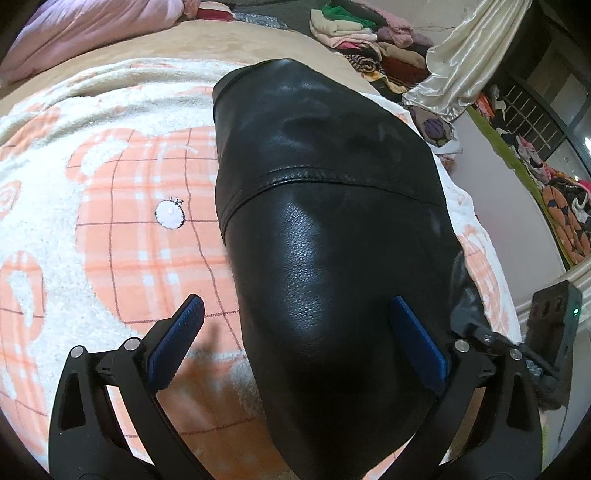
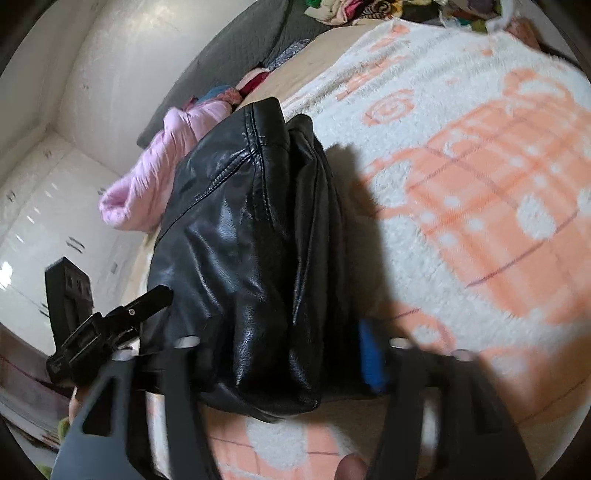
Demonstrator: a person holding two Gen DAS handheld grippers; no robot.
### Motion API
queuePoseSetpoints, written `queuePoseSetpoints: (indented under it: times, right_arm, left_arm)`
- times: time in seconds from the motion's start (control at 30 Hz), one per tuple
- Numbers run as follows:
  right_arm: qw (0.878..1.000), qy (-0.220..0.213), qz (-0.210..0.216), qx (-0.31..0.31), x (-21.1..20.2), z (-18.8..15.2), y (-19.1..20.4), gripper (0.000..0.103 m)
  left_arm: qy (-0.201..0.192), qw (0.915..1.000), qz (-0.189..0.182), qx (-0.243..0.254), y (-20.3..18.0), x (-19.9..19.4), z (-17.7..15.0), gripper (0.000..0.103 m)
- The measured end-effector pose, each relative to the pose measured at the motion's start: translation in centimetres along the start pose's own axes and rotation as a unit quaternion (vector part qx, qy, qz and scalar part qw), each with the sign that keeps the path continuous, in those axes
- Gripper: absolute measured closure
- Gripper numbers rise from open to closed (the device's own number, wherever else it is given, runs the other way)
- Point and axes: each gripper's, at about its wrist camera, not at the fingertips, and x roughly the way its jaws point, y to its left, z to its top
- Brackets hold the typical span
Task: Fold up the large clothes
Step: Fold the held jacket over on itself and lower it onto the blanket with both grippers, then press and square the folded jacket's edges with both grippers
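A black leather jacket (image 1: pixel 325 206) lies folded into a long bundle on a white and orange plaid blanket (image 1: pixel 122 206). My left gripper (image 1: pixel 295 314) is open, its blue pads (image 1: pixel 184 332) spread wide over the bundle's near end. In the right wrist view the jacket (image 2: pixel 243 236) lies thick and folded, filling the space between the fingers of my right gripper (image 2: pixel 280 354). That gripper is open around the bundle's near end; one blue pad (image 2: pixel 371 354) shows at the right, the left fingertip is hidden behind the leather. The other gripper's body (image 2: pixel 99 328) shows at the left.
A pink quilt (image 1: pixel 92 33) lies at the bed's far left. Piles of folded clothes (image 1: pixel 354 33) and a cream satin curtain (image 1: pixel 476 55) stand at the far right. A white wall and cabinets (image 2: pixel 48 206) are beside the bed.
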Motion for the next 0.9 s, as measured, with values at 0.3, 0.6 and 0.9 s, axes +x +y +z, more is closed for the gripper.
queuePoseSetpoints:
  times: [0.3, 0.6, 0.9]
  right_arm:
    - [0.994, -0.055, -0.057, -0.078, -1.2, 7.5, 4.2, 0.017]
    - [0.987, 0.011, -0.094, -0.129, 6.2, 12.5, 6.5, 0.088]
    - [0.990, -0.031, -0.035, -0.131, 4.1, 13.3, 4.7, 0.093]
  left_arm:
    - [-0.008, 0.9997, 0.015, 0.016, -1.0, -0.6, -0.1, 0.008]
    - [-0.012, 0.9991, 0.025, 0.032, -1.6, -0.7, 0.0, 0.008]
    - [-0.005, 0.9985, 0.015, 0.053, -3.1, -0.2, -0.3, 0.008]
